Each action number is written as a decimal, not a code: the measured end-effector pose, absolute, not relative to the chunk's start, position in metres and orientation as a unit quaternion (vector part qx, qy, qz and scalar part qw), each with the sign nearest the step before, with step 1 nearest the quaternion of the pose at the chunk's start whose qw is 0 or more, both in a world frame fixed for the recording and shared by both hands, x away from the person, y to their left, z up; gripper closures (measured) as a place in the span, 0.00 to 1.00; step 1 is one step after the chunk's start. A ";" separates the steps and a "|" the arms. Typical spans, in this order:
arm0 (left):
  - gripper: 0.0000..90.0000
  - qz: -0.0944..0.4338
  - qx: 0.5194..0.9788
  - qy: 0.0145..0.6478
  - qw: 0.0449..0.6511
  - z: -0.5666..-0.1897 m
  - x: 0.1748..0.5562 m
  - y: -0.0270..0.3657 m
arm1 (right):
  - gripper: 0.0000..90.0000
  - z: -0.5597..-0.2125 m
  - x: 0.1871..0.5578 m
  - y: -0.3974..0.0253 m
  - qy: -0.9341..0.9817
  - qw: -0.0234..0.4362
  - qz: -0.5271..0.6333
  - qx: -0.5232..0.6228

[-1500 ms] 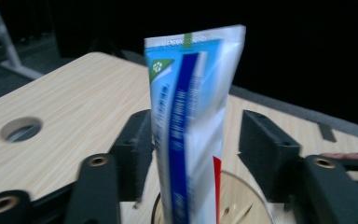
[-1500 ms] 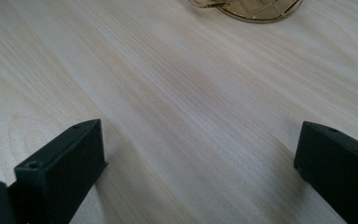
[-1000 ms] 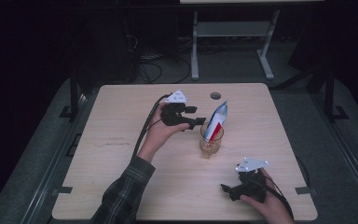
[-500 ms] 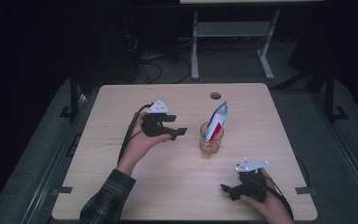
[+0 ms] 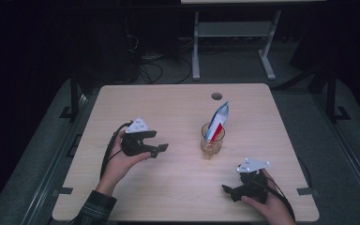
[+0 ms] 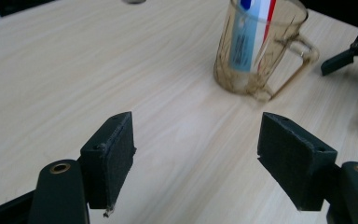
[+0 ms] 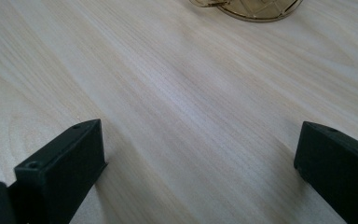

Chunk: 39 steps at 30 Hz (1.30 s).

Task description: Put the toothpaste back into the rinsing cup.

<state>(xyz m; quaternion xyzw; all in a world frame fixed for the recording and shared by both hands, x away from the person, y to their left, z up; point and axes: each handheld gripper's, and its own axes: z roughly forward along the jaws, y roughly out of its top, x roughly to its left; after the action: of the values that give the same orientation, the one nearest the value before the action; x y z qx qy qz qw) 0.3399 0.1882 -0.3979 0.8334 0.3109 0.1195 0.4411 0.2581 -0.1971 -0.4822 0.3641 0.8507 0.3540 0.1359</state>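
Observation:
A clear amber glass mug (image 5: 212, 142) stands right of the table's middle, with a white, blue and red tube (image 5: 218, 119) leaning upright inside it. My left gripper (image 5: 157, 144) hovers open to the mug's left, well apart from it. In the left gripper view its open jaws (image 6: 196, 144) face the mug (image 6: 256, 56) and the tube (image 6: 249, 32), with nothing between them. My right gripper (image 5: 230, 191) rests low near the front right of the table, open. In the right gripper view its jaws (image 7: 198, 149) frame bare wood, with the mug's base (image 7: 254, 8) at the top edge.
The light wooden table (image 5: 136, 108) has a round cable hole (image 5: 216, 96) at the back. Beyond the table stand a white desk frame (image 5: 229, 33) and cables on a dark floor. The right gripper's black jaw tips (image 6: 349, 53) show beside the mug's handle.
My left gripper has drawn back from the tube, moving left and toward the near side. The tube stays in the mug. The right gripper has not moved.

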 end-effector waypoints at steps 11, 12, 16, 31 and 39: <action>0.28 0.124 0.836 0.335 0.416 -0.420 0.316 0.218 | 0.01 -0.482 0.258 -0.197 0.851 0.136 0.354 0.364; 0.28 0.126 0.835 0.344 0.410 -0.425 0.311 0.223 | 0.01 -0.482 0.258 -0.197 0.851 0.136 0.354 0.364; 0.27 0.129 0.839 0.353 0.394 -0.436 0.300 0.234 | 0.01 -0.482 0.258 -0.197 0.851 0.136 0.354 0.364; 0.25 0.141 0.842 0.370 0.367 -0.465 0.276 0.262 | 0.01 -0.482 0.258 -0.197 0.851 0.136 0.354 0.364; 0.21 0.159 0.839 0.368 0.367 -0.475 0.275 0.268 | 0.01 -0.482 0.258 -0.197 0.851 0.137 0.355 0.363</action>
<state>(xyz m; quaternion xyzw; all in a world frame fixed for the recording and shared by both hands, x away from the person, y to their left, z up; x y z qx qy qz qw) 0.2748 0.2680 -0.4748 0.8394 0.3675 0.1593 0.3673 0.2584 -0.1971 -0.4823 0.3626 0.8509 0.3546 0.1369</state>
